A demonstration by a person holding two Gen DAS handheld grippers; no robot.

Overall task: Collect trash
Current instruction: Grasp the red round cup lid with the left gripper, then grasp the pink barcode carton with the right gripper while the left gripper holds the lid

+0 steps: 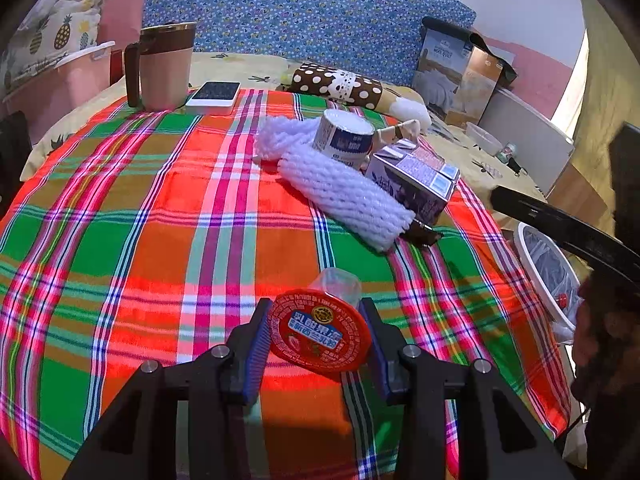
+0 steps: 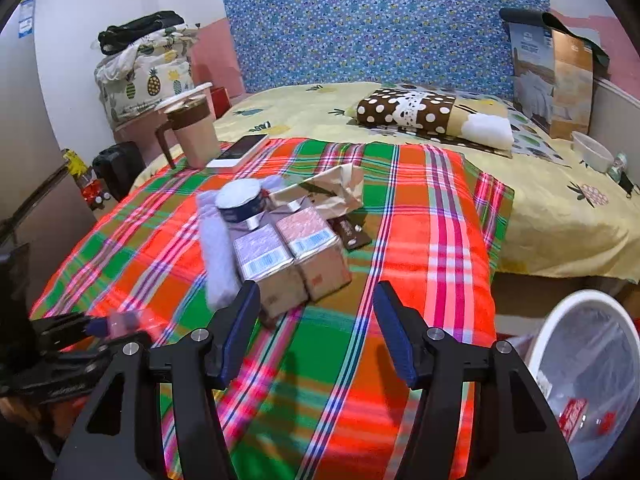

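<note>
A tall pink plastic mug with a brown lid and handle (image 1: 164, 66) stands at the plaid cloth's far left corner, a white-edged smartphone (image 1: 214, 96) lying just beside it. A brown polka-dot pillow (image 2: 404, 110) lies on the yellow pineapple-print bedsheet (image 2: 560, 200) beyond the cloth's far edge.

We hold our left gripper (image 1: 316, 334) angled downward, its jaws closed on something, and our right gripper (image 2: 316, 330) angled downward, jaws apart and empty.
</note>
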